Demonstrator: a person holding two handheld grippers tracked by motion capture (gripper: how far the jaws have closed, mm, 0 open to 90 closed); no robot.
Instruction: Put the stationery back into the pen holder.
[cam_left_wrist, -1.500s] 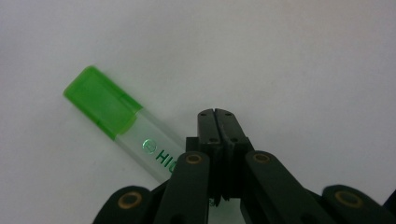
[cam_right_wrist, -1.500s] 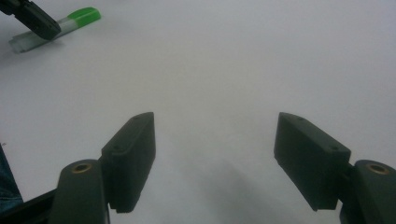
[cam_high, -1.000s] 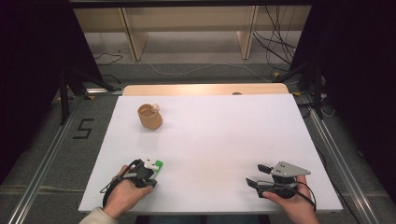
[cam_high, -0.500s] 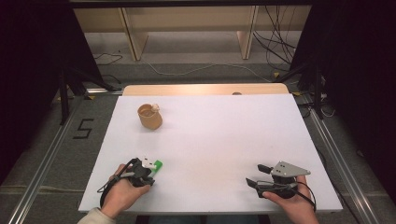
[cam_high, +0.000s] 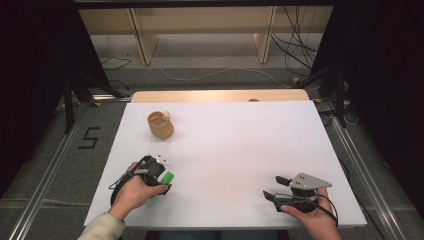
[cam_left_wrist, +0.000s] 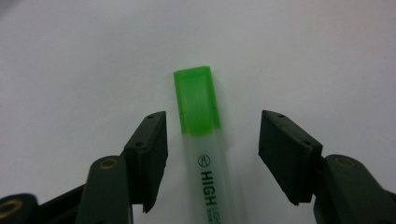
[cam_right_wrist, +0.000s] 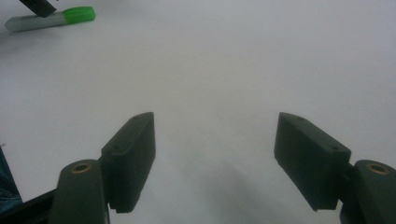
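Big white rectangular table (cam_high: 235, 150) with hardly anything on it, so I'd say this is the very start. A tan round cup (cam_high: 160, 124) stands at the far left, well apart from both hands. The right gripper (cam_high: 274, 189) rests near the front edge, jaws spread wide on nothing. The left gripper (cam_left_wrist: 212, 140) straddles the translucent highlighter pen with the green cap (cam_left_wrist: 198, 112) lying flat at front left, jaws apart, not yet pinching (the grab's still to do) — lifting and placing all remain.

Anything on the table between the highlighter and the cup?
Nothing: the high view shows bare white table between the highlighter and the cup.
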